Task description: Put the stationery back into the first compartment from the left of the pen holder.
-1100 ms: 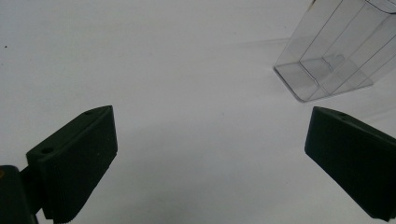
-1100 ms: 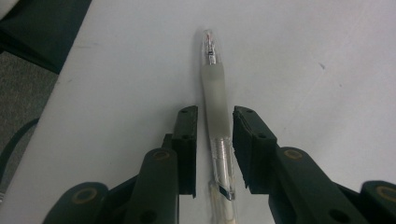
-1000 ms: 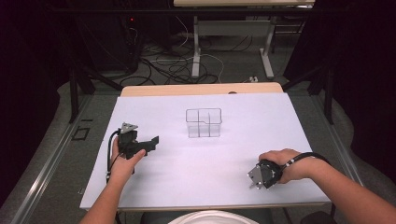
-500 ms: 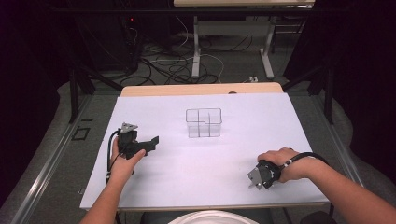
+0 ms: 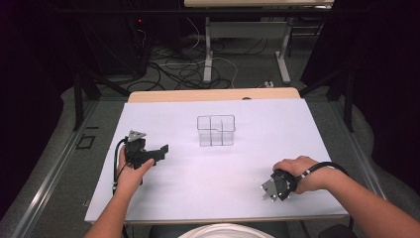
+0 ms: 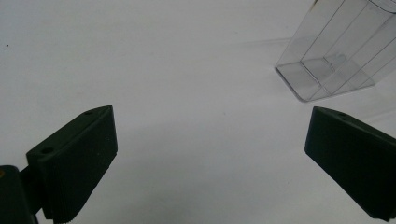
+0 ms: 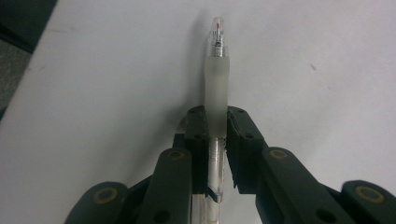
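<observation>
The right gripper (image 7: pixel 216 140) had its jaws pinched on a clear pen (image 7: pixel 217 93). They had just been closing on its barrel. The pen's frosted grip and tip stuck out beyond the jaws, low over the white desk (image 5: pixel 198 183), near the desk's front right edge where the right hand (image 5: pixel 297 173) rested. The left gripper (image 6: pixel 210 154) hovered at the desk's left side with its jaws spread wide and nothing between them. A clear divided box (image 5: pixel 216 130) stood mid-desk, well apart from both.

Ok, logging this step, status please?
Right gripper shut on pen. Left gripper open, nothing between its jaws. Clear box mid-table, nothing in the way.
</observation>
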